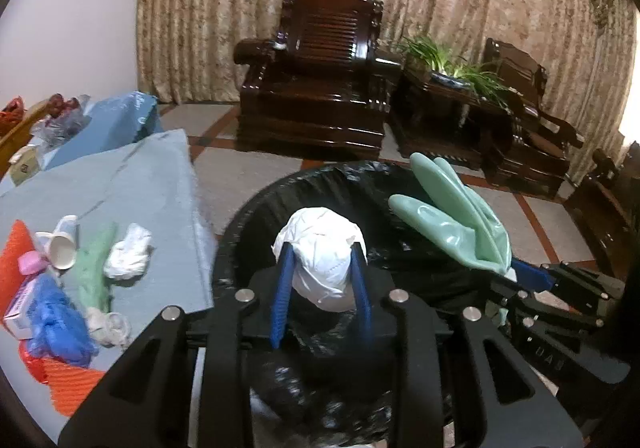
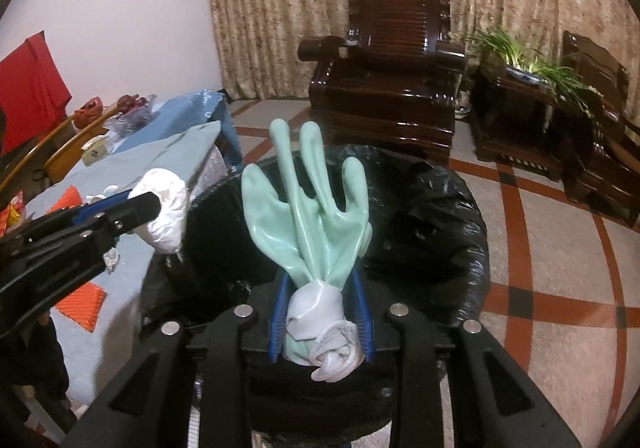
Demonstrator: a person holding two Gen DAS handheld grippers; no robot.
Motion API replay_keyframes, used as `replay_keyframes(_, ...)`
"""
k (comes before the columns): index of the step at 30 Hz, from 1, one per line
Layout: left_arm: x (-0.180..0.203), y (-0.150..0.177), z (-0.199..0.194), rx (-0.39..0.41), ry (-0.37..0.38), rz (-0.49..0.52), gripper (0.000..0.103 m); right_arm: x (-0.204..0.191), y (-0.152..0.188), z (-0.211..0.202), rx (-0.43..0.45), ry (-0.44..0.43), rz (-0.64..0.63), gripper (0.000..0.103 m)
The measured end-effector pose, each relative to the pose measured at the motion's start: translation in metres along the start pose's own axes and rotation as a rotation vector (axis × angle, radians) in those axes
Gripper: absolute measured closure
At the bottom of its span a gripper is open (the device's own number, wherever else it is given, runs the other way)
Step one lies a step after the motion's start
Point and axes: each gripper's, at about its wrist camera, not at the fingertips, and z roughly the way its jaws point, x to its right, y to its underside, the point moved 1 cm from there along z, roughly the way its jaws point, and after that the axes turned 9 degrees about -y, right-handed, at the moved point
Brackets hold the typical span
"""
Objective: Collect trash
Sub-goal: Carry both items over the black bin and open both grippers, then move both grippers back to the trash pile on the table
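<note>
Left hand-held gripper: its blue fingers pinch a crumpled white paper ball held over the mouth of the black-lined trash bin.
Right hand-held gripper: its fingers are clamped on the bunched cuff of a pale green rubber glove, whose fingers stand upright above the same bin, at about 2 o'clock from the paper ball in the left wrist view.
Bin: open, bag folded over the rim; how much already lies inside cannot be told.
Progress: two pieces appear ready to drop, neither released yet.
Left to do: the counter, at 9 o'clock from the bin under a blue cloth, carries more litter: a paper cup, another white wad, a blue plastic bag, a green scrap and an orange mesh sheet.
Judgement: the job looks well short of finished.
</note>
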Motion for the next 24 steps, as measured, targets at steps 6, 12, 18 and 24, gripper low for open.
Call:
replay_keyframes(6, -0.006, 0.002, 0.002, -0.009, 0.022, -0.02, 0.044, 0.006, 0.005, -0.002, 0.006, 0.029, 0.011, 0.046)
replay_keyframes(12, -0.041, 0.005, -0.018, 0.024, -0.065, -0.06, 0.016, -0.001, 0.001, -0.012, 0.045, 0.016, 0.006, 0.017)
replay_keyframes(18, -0.09, 0.011, -0.051, 0.07, -0.196, -0.088, 0.009, -0.035, -0.013, -0.015, 0.083, -0.054, -0.014, 0.006)
replay_keyframes(24, -0.145, 0.025, -0.082, 0.098, -0.326, -0.146, 0.009, -0.081, -0.021, -0.001, 0.072, -0.135, -0.066, 0.006)
